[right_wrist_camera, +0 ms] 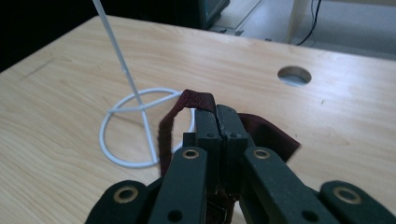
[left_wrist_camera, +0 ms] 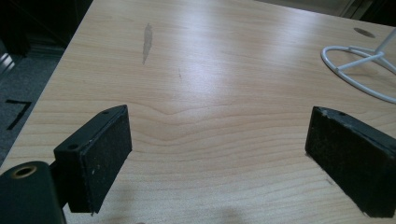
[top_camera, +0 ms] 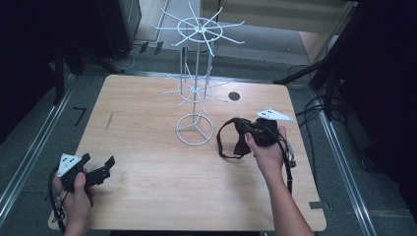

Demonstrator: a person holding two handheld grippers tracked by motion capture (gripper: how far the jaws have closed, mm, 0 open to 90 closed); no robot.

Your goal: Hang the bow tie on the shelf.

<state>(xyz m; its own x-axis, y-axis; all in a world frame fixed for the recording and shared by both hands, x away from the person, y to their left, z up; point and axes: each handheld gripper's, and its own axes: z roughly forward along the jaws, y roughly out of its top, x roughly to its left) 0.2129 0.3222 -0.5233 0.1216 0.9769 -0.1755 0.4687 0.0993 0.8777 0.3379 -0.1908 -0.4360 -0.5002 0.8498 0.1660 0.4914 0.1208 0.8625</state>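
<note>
Grippers: two, one per hand, both nearest the camera in the high view. Left gripper (top_camera: pixel 98 166) at 7 o'clock on the surface (top_camera: pixel 147 196), fingers spread wide, nothing between them; left gripper view shows bare wood between the two black pads (left_wrist_camera: pixel 105 154). Right gripper (top_camera: pixel 241 129) at 3 o'clock, fingers pressed together on a dark red bow tie (top_camera: pixel 242 146). One bow tie only. Its strap (top_camera: pixel 221 140) hangs in a loop toward 9 o'clock of the gripper, off the fingers; whether the loop's low end touches the wood I cannot tell. In the right gripper view the dark red fabric (right_wrist_camera: pixel 198 99) is pinched at the fingertips, with more of it spread to the right behind them.

Farther out: one white wire display stand (top_camera: pixel 195 88) at centre, ring base (top_camera: pixel 194 130) on the surface just beside the bow tie at its 9 o'clock. Two spoke tiers on the pole, lower (top_camera: pixel 194 92) and upper (top_camera: pixel 199 29); both bare. One round cable hole (top_camera: pixel 234 96) at 1 o'clock. No containers.
</note>
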